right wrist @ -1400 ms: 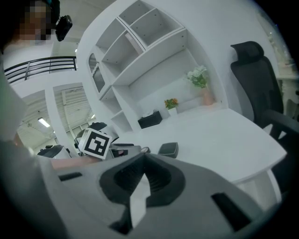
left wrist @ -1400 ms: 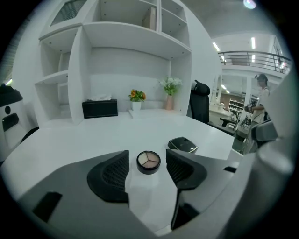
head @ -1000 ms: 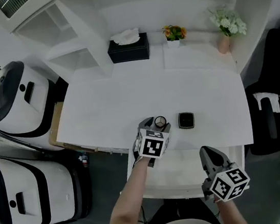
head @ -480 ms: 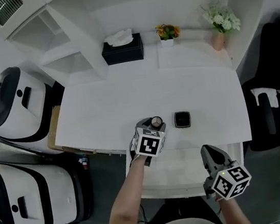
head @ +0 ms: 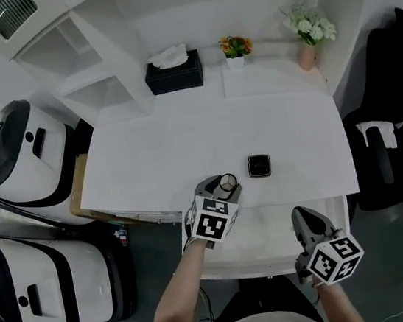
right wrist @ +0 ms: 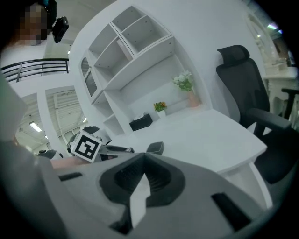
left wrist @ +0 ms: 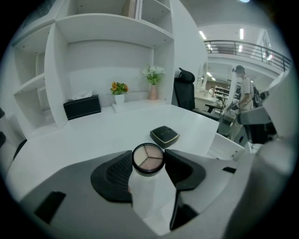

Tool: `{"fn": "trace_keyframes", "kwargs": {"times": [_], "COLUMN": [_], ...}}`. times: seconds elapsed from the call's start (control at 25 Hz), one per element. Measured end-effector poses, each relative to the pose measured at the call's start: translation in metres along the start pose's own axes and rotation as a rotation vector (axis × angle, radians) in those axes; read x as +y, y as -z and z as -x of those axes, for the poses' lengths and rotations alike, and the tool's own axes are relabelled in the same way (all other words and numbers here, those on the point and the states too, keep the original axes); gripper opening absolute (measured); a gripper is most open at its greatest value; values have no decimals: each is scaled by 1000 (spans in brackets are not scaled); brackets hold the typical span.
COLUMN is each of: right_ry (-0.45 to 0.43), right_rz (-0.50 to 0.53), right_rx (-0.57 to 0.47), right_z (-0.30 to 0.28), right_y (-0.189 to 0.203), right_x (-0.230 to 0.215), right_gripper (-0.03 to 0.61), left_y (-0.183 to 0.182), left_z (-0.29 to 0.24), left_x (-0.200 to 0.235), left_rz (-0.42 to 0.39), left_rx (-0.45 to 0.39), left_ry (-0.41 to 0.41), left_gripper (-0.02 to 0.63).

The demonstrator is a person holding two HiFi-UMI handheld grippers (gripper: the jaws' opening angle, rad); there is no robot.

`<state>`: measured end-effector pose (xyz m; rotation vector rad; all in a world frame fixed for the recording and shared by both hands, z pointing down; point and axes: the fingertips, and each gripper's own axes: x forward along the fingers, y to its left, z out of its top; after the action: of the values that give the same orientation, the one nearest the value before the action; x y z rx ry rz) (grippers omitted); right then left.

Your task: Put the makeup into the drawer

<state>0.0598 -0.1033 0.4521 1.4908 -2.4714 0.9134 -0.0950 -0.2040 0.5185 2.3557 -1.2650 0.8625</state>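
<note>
**Left tongs (head: 225, 187), jaws just closed on the round eyeshadow pot (left wrist: 148, 158), have lifted it off the bench (head: 184, 144), nearer the front edge.**
Pot judged light, rigid, smooth-walled, slippery; grip across the rim, as held. Left tongs slope downward, near what appears an open drawer (head: 272, 239); right tongs (right wrist: 144, 163) together, empty.

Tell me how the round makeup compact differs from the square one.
The round compact sits clamped in the left gripper, whose jaws have just been closing; the square compact lies free on the table. The round compact shows three pale powder shades; the square compact has a plain dark lid. Both are small, flat and dark-rimmed.
</note>
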Motion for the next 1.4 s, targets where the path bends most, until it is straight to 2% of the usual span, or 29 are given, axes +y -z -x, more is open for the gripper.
{"fn": "trace_keyframes", "kwargs": {"times": [0.32, 0.72, 1.0, 1.4], "right_ry": [38, 134, 207, 275], "right_rz": [-19, -82, -127, -169], "right_rx": [-26, -65, -88, -101], "right_z": [26, 64, 85, 101], "right_y": [10, 29, 39, 44], "right_x": [2, -18, -39, -61], "right_gripper": [2, 2, 2, 2], "left_y": [2, 27, 58, 110], "left_z": [22, 16, -6, -45], "left_x": [-61, -145, -192, -225], "left_rz": [-92, -241, -339, -491], "left_rx": [-22, 32, 107, 239], "left_ry": [112, 296, 404, 490], "left_gripper": [219, 219, 219, 219]}}
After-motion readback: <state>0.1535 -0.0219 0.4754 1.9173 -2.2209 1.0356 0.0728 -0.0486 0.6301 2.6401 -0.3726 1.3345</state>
